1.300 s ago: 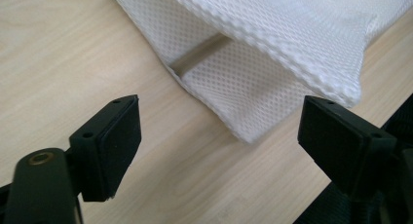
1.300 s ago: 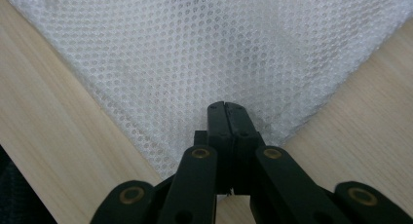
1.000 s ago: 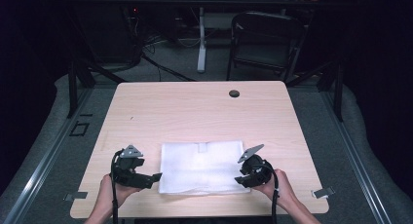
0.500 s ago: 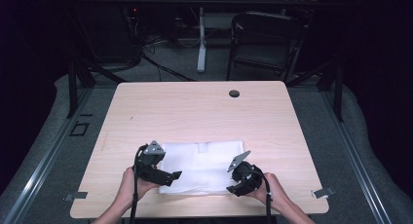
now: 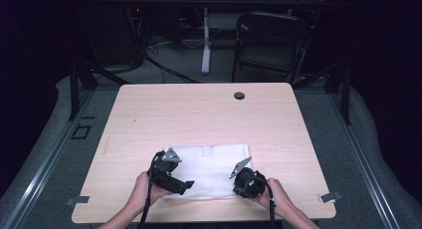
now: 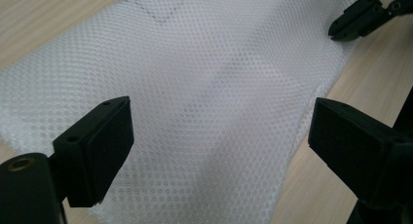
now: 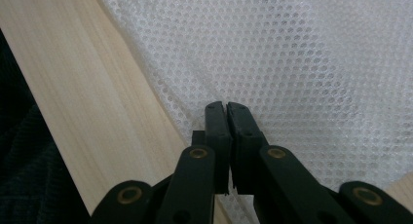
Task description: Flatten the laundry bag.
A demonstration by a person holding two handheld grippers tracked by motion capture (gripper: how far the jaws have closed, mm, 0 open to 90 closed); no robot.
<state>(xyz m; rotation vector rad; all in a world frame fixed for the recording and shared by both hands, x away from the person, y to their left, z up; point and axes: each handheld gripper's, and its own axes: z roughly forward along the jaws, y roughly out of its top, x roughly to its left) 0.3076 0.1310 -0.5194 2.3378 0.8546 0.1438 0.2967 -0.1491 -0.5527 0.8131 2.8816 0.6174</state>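
Observation:
A white mesh cloth (image 5: 211, 162) lies flat on the near half of the wooden table (image 5: 209, 119). My left gripper (image 5: 186, 185) hovers over the cloth's near left part, jaws wide open with only mesh (image 6: 195, 63) beneath them (image 6: 221, 119). My right gripper (image 5: 240, 190) sits at the cloth's near right edge. Its jaws have just been closing and now stand shut (image 7: 226, 109) with the mesh edge (image 7: 292, 53) pinched between them. The left gripper view also catches the right gripper (image 6: 360, 19) at its top right, shut on the cloth's border.
The table's near edge (image 7: 87, 87) runs close beside the right gripper, with dark floor beyond it. A round cable hole (image 5: 239, 95) sits at the far middle of the table. A folding chair (image 5: 271, 40) stands behind the table.
My left gripper has moved right, from beside the cloth to over its near left part. My right gripper has shifted slightly left and nearer the table's front edge.

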